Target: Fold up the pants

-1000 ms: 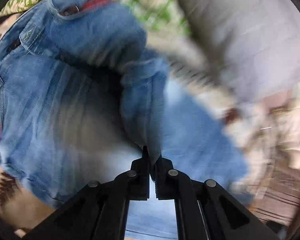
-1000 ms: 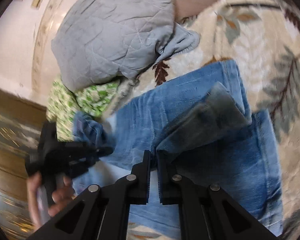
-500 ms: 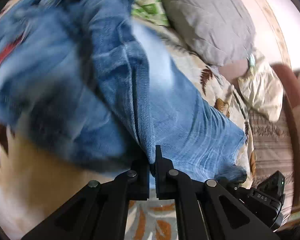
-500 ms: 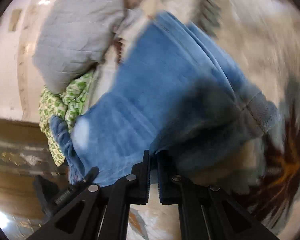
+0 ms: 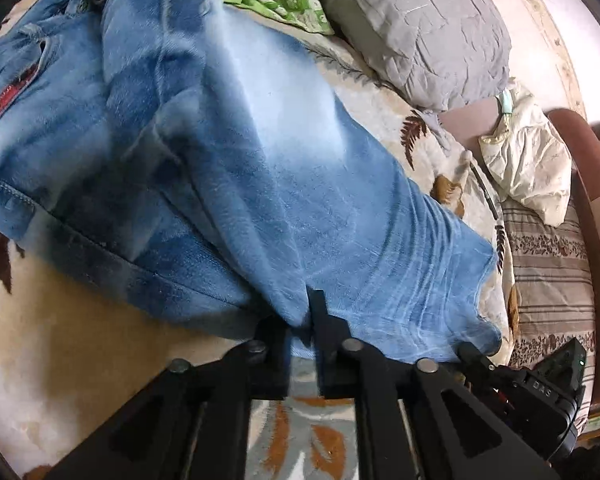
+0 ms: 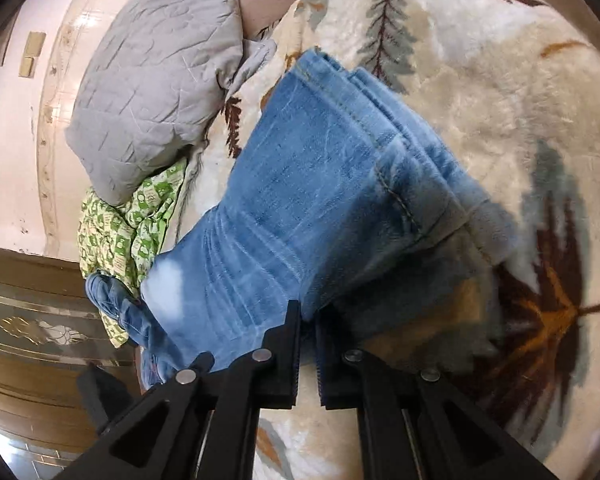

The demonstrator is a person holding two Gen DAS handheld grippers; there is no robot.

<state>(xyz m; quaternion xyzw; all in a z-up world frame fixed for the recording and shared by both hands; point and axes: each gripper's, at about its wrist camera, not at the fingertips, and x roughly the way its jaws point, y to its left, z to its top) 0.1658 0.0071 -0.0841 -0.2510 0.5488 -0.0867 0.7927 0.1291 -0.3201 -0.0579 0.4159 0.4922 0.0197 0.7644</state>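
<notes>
A cream blanket (image 6: 500, 120) with a leaf print spreads beneath and beyond both pairs of fingers. The blue jeans (image 5: 260, 168) lie folded on it, running forward from the fingertips. A grey pillow (image 6: 156, 92) sits well ahead of them, with a green patterned cloth (image 6: 140, 216) beside it. The left gripper (image 5: 305, 322) is clenched on a denim fold; the right gripper (image 6: 308, 324) pinches the jeans' near edge.
</notes>
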